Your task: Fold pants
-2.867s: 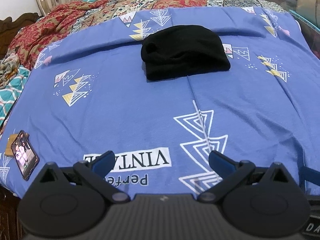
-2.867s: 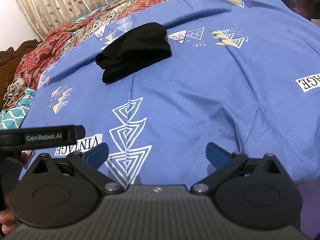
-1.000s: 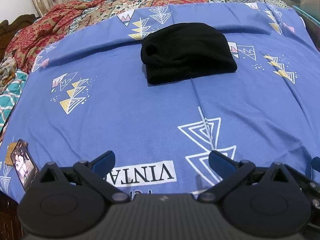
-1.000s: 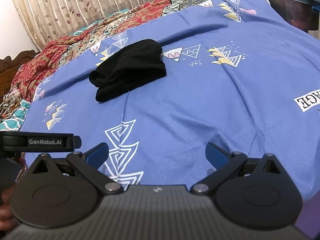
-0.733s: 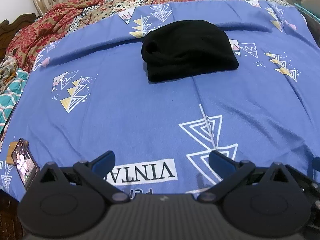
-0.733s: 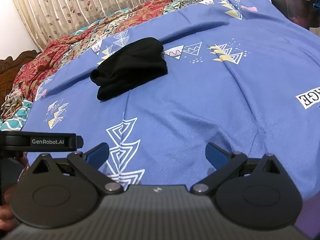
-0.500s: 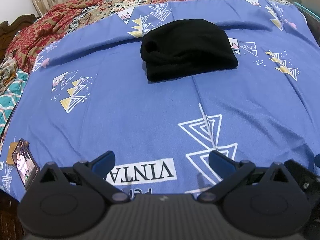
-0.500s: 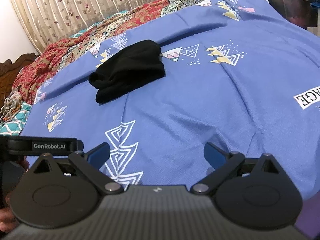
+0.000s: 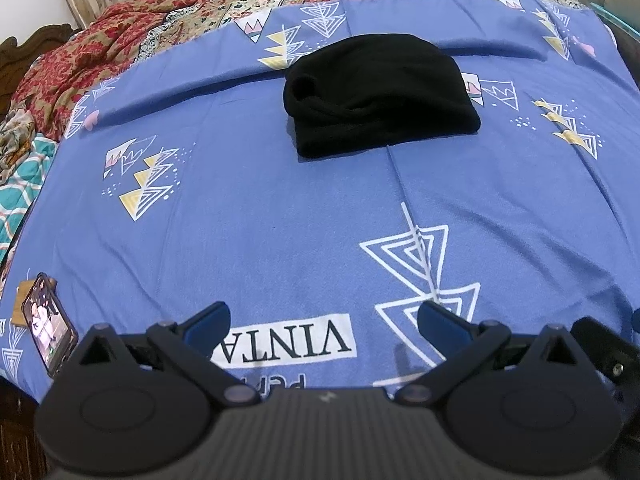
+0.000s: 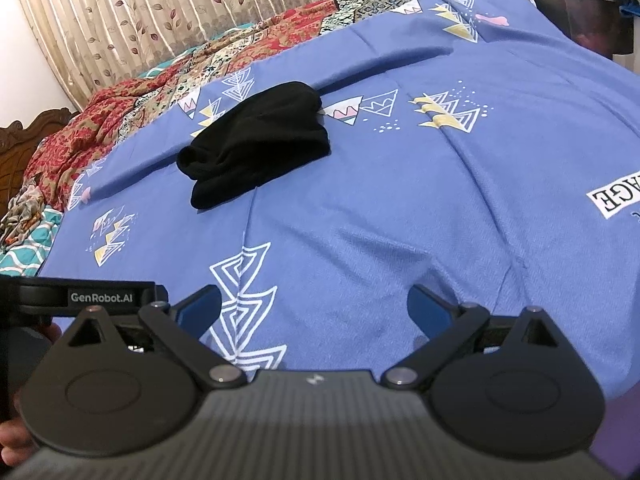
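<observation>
- The pants (image 9: 380, 96), black, lie folded into a thick bundle on the far half of the blue bedsheet (image 9: 260, 220), well apart from both tools.
- In the right wrist view the same bundle (image 10: 256, 142) sits up and to the left, with its rolled end toward the left and a flat lower layer sticking out at the near edge.
- The left gripper (image 9: 324, 320) hovers low over the near part of the sheet with its 2 blue-tipped fingers (image 9: 208, 320) spread wide; nothing is between them.
- Under that gap the sheet shows a white label with upside-down letters reading "VINTA".
- The right gripper (image 10: 314, 306) is likewise wide open and holds nothing, over a white triangle print on the sheet.
- At the left edge of the right wrist view, the other tool's black bar marked "GenRobot.AI" (image 10: 100, 297) shows just beside the right gripper.
- A phone (image 9: 50, 332) with a lit screen lies at the near left edge of the sheet.
- A red patterned quilt (image 9: 100, 60) is bunched beyond the sheet's far left side, and a leaf-print curtain (image 10: 160, 12) hangs behind the bed.
</observation>
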The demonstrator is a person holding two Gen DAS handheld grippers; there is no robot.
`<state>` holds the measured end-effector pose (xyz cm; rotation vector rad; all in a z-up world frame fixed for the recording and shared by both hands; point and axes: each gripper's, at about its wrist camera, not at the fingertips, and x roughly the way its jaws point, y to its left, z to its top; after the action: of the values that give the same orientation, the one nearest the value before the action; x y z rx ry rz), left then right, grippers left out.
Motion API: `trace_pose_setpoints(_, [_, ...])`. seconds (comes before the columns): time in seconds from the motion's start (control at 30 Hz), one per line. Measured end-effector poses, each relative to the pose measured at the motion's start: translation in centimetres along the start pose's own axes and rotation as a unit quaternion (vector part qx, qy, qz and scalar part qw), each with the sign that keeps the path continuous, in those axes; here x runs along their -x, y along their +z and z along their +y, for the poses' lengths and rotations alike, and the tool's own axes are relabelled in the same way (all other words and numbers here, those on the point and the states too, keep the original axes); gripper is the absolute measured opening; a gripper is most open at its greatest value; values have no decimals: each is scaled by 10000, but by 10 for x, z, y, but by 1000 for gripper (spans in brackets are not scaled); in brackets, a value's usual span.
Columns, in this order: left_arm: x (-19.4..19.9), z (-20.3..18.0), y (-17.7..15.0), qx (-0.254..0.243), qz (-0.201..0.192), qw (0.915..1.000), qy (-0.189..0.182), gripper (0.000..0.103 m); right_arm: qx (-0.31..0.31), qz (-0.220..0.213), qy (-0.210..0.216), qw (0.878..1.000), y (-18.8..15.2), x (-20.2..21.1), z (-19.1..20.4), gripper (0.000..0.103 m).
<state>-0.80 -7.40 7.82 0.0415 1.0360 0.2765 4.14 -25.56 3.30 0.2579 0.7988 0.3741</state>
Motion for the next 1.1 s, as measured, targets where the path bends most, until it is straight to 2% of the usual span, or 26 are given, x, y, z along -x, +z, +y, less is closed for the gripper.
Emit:
trace_pose_setpoints(0.6, [-6,4,-3,-29,11,9996,280,103,-46,-5,2,10000,-1,-1,-1,100])
trace_pose_setpoints(1.1, [-8,6,-6,-37,56,9997,251,103,-14,28,44,10000,-2,-1,0,100])
